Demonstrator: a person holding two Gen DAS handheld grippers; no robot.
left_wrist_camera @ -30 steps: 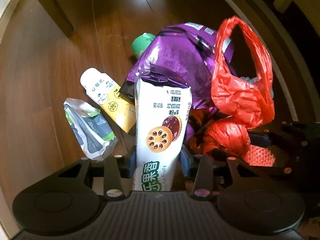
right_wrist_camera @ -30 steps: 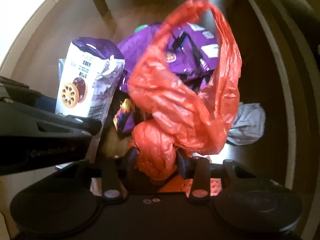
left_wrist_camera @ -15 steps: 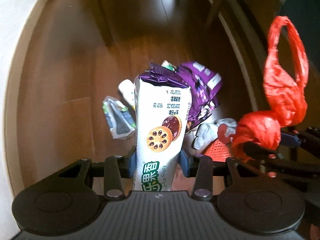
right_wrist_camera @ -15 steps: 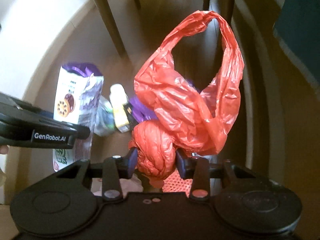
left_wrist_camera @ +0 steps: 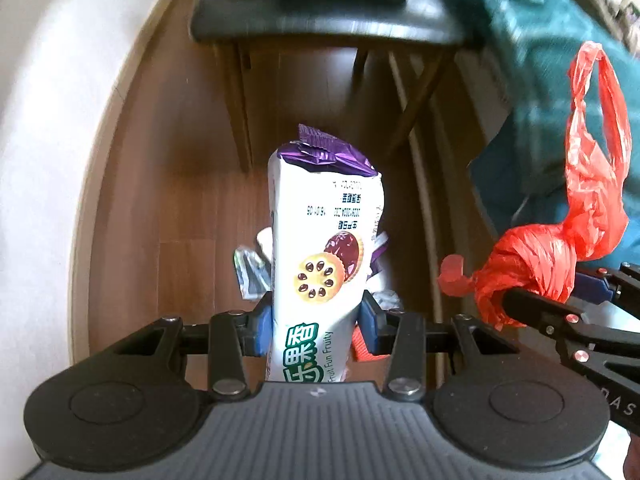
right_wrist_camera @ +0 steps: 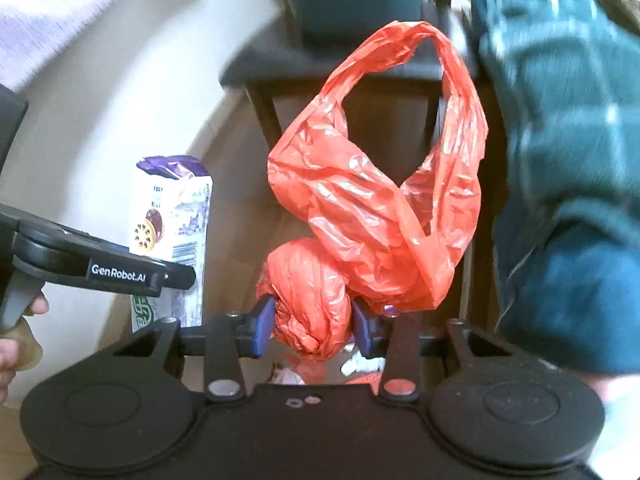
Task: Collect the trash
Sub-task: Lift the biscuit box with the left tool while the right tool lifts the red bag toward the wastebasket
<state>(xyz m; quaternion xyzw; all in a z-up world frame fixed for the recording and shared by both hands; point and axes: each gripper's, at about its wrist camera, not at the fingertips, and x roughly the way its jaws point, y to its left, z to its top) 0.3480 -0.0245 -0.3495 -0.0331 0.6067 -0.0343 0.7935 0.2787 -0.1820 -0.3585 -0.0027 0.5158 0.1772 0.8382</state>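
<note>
My left gripper (left_wrist_camera: 316, 322) is shut on a white and purple biscuit wrapper (left_wrist_camera: 326, 240), held upright above the wooden floor. It also shows at the left of the right wrist view (right_wrist_camera: 170, 216). My right gripper (right_wrist_camera: 314, 324) is shut on the knotted part of a red plastic bag (right_wrist_camera: 376, 216), whose loop handles stand up in front of the camera. The bag also shows at the right of the left wrist view (left_wrist_camera: 560, 256). A few other wrappers (left_wrist_camera: 250, 276) lie on the floor far below, mostly hidden behind the biscuit wrapper.
A dark chair (left_wrist_camera: 328, 20) with wooden legs stands ahead on the wooden floor (left_wrist_camera: 172, 184). A teal plaid cloth (right_wrist_camera: 568, 152) fills the right side. A white wall (left_wrist_camera: 48, 152) runs along the left.
Both grippers have risen well above the floor with their loads and tilted up. The trash pile has shrunk below, and the chair and teal cloth have come into view.
</note>
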